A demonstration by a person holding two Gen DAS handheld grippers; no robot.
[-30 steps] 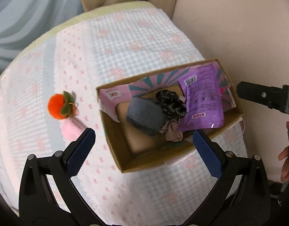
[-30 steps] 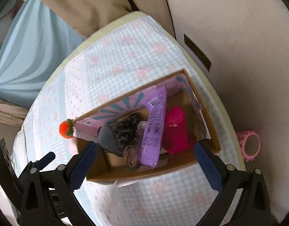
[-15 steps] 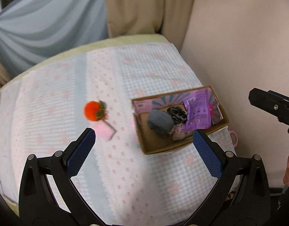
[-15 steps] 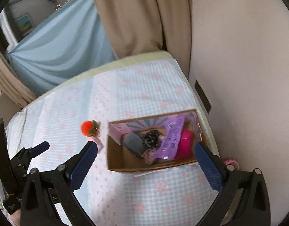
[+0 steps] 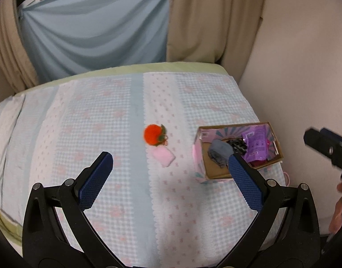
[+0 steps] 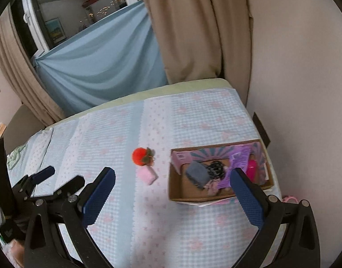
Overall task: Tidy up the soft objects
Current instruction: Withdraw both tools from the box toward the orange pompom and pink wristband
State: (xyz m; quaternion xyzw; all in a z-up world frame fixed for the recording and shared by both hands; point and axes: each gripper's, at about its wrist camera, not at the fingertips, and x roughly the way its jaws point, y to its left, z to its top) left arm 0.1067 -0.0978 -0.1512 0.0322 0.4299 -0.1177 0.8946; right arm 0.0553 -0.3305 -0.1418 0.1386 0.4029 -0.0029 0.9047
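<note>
Currently, the task is partly complete. The cardboard box (image 6: 217, 197) sits on the bed (image 6: 193, 120) at its right edge, close to the wall, and already holds several soft items: a grey bundle (image 6: 196, 174), a black patterned piece (image 6: 215, 168), a purple packet (image 6: 239, 160) and a bright pink item (image 6: 252, 172) at the far right end.

Two items lie outside the box: an orange pompom (image 5: 153, 134) with a green leaf, and a pale pink pad (image 5: 163, 156) touching it on the near side. Both lie on the checked bedcover, to the left of the box and apart from it. By judgement, these two are what is left to place.

The left hand-held gripper (image 5: 169, 176) is held above the bed with its jaws apart and nothing between them. The right hand-held gripper (image 6: 171, 195) is likewise spread wide and empty. Neither touches any item.

A pink ring-shaped object (image 6: 289, 199) shows past the bed edge beside the box; what it is cannot be determined.
</note>
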